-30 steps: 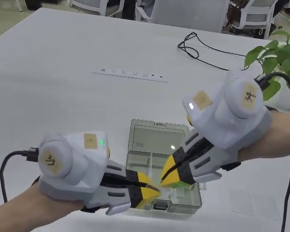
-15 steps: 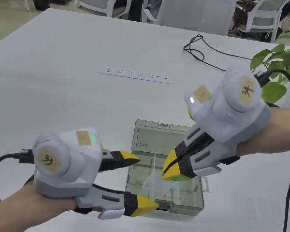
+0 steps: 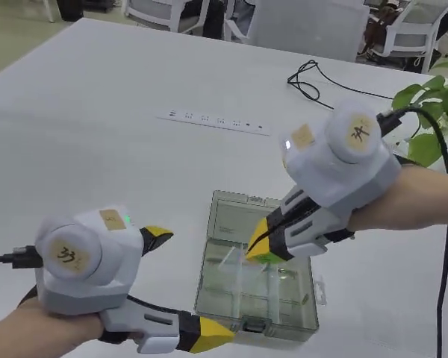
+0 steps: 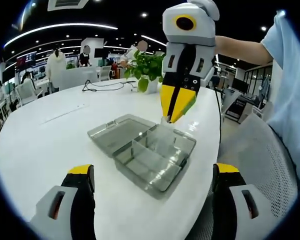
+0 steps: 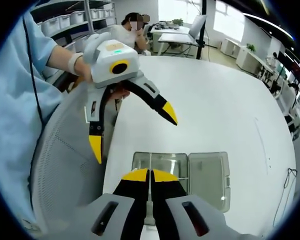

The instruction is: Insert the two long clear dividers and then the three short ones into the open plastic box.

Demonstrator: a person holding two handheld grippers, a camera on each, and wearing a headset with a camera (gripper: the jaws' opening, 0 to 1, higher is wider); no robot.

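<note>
The clear plastic box point(image 3: 284, 317) lies open on the white table, its lid point(image 3: 237, 212) folded flat on the far side. A long divider point(image 4: 135, 149) stands inside it. My right gripper point(image 3: 255, 250) hovers over the box's middle, shut on a thin clear divider point(image 3: 229, 262) that slants down into the box. In the left gripper view the right gripper point(image 4: 174, 114) points down at the box point(image 4: 152, 167). My left gripper point(image 3: 185, 287) is left of the box, jaws wide open and empty. In the right gripper view the left gripper point(image 5: 132, 132) hangs open beyond the box point(image 5: 207, 175).
A white power strip point(image 3: 215, 121) lies across the middle of the table. A black cable point(image 3: 313, 78) coils at the far right, by a green plant point(image 3: 433, 112). Office chairs point(image 3: 411, 30) stand past the far edge. The gripper's black cord point(image 3: 442, 283) trails along the right side.
My left gripper has opened wide and drawn back left, away from the box's front corner. The right gripper stays shut over the box, slightly farther back.
</note>
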